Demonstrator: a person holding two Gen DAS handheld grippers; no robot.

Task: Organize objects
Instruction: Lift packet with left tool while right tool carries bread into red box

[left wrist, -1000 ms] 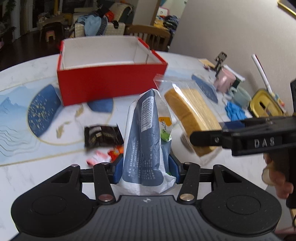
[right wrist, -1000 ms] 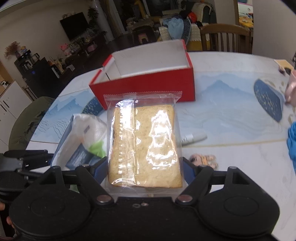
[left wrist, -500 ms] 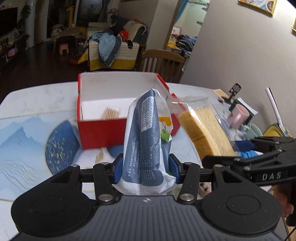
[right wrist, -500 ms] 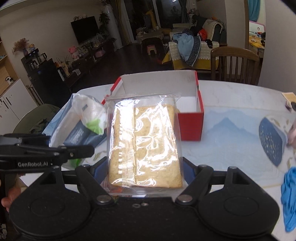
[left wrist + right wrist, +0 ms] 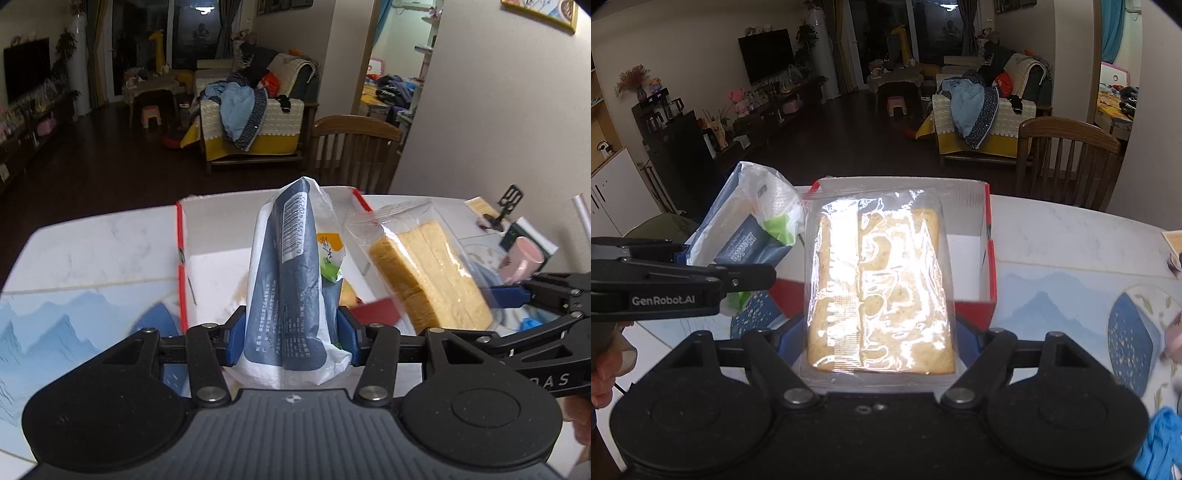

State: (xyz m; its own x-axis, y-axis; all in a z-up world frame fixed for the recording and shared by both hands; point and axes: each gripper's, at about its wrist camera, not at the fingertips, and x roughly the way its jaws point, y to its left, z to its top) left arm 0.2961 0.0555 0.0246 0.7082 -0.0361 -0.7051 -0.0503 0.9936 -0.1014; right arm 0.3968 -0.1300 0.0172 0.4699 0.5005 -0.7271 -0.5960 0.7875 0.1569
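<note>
My left gripper [image 5: 291, 334] is shut on a blue-and-white tissue pack [image 5: 291, 288] and holds it upright over the open red box [image 5: 181, 258]. My right gripper [image 5: 879, 332] is shut on a clear bag of sliced bread [image 5: 879, 291], held over the same red box [image 5: 990, 258]. The bread bag [image 5: 428, 269] shows at the right in the left wrist view, and the tissue pack [image 5: 753, 229] at the left in the right wrist view. A few small items lie in the box, mostly hidden.
The box sits on a white marble table with a blue patterned mat [image 5: 55, 332]. A pink mug [image 5: 522, 258] and other items stand at the right. A wooden chair [image 5: 354, 147] stands behind the table. A blue cloth [image 5: 1160, 446] lies at lower right.
Both grippers have risen and moved forward with their loads, from in front of the red box to above its opening. Both stay shut.
</note>
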